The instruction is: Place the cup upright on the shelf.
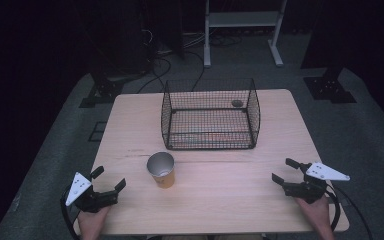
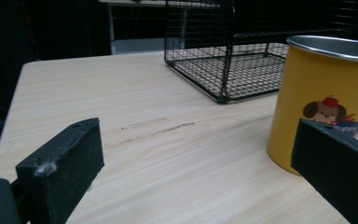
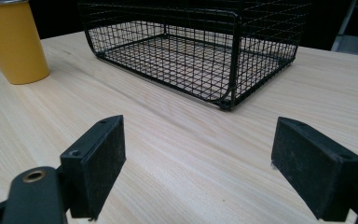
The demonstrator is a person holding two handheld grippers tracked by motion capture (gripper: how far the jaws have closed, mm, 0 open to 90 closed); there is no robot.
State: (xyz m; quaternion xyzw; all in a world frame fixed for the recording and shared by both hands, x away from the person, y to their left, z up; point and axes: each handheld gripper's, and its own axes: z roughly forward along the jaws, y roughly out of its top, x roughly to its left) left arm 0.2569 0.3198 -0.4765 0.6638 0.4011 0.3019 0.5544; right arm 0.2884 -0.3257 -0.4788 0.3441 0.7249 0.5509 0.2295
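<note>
A yellow cup (image 1: 162, 171) with a metal rim stands upright on the wooden table (image 1: 220, 195), in front of a black wire basket (image 1: 210, 114). The left gripper (image 1: 108, 179) rests near the table's front left edge, open, with nothing between its jaws. In the left gripper view the cup (image 2: 328, 100) stands just beyond the right jaw and bears a cartoon dog picture. At the front right the right gripper (image 1: 285, 171) is open and holds nothing. The right gripper view shows the basket (image 3: 200, 51) ahead and the cup (image 3: 13, 39) at the upper left.
A small dark round thing (image 1: 237, 103) lies behind or in the basket's far right corner. Beyond the table stand a white frame (image 1: 242, 22), cables (image 1: 165, 67) on the grey floor and dark stand bases (image 1: 330, 90). Bare wood lies between the two grippers.
</note>
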